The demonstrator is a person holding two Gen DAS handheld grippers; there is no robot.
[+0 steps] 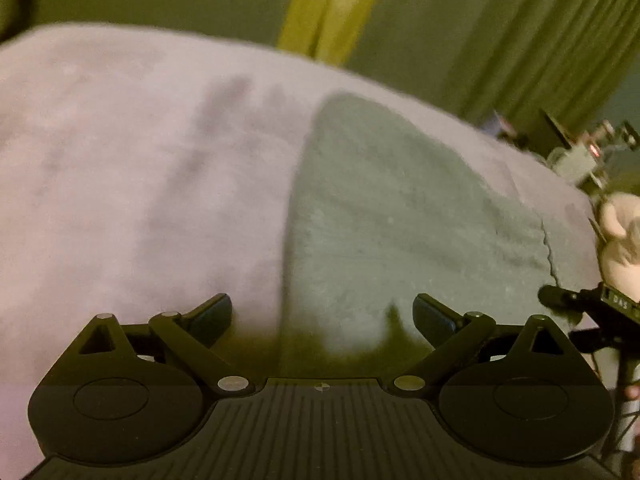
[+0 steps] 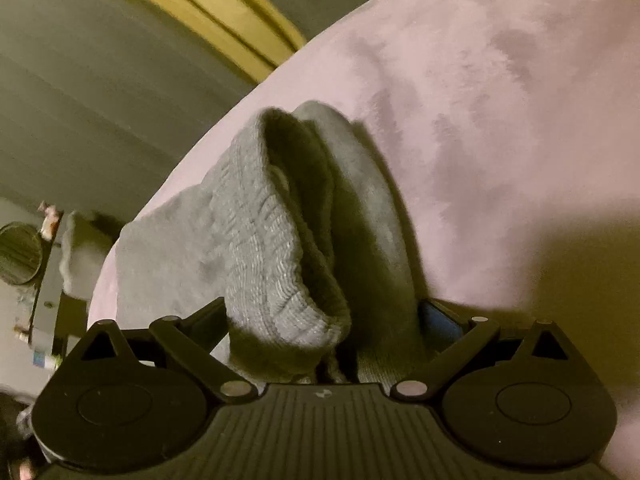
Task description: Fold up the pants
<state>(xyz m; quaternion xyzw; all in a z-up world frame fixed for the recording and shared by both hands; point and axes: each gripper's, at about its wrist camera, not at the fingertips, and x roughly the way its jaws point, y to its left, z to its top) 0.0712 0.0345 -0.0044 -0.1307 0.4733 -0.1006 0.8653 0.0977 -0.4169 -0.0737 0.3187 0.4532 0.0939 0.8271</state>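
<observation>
Pink blanket (image 1: pixel 120 160), green curtains (image 1: pixel 460 40)

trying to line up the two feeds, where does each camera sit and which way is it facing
Left wrist view: sits on the left gripper, looking forward and down over the grey pants lying flat on the pink blanket; its open jaws and, at the right edge, a hand show.
Right wrist view: sits on the right gripper, looking down at the pants' ribbed waistband, bunched between its wide-open jaws.
Shared: pants, blanket, green curtains.
</observation>
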